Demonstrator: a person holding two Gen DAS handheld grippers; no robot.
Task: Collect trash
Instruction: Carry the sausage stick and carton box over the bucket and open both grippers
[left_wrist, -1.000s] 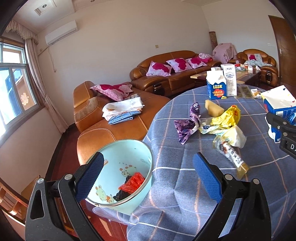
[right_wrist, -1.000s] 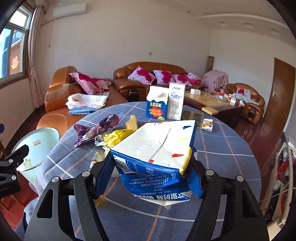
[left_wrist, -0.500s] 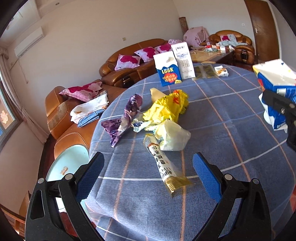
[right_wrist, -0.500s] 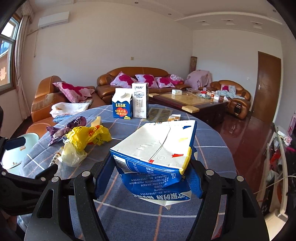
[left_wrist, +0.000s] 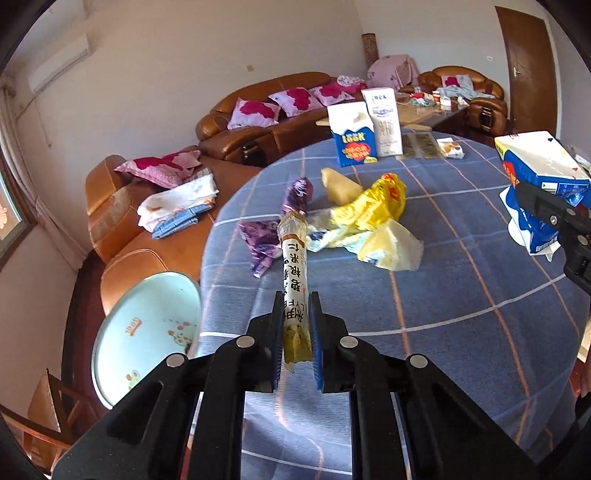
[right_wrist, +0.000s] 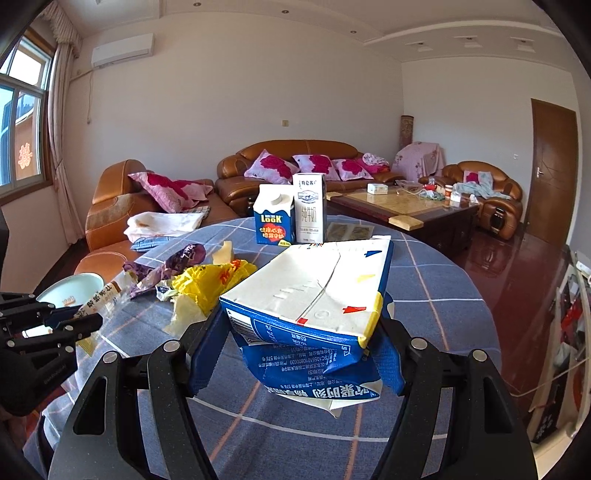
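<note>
Wrappers (left_wrist: 364, 218) litter the table (left_wrist: 461, 302) beyond left tool (left_wrist: 295, 325) clamping snack stick (left_wrist: 294, 273); right tool (right_wrist: 295, 354) grips carton (right_wrist: 314, 295).

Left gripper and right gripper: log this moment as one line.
left gripper: shut on snack wrapper | right gripper: shut on flattened carton | bin: beside table

Left wrist view: bin (left_wrist: 147, 325) interior not visible, near rim hidden by left gripper (left_wrist: 296, 332) body. Crushed carton (left_wrist: 543, 192) partly behind right gripper (left_wrist: 554, 221). Small box (left_wrist: 450, 147) print too small to read. Right wrist view: wrapper (right_wrist: 99, 301) lower end hidden betw. fingers.
</note>
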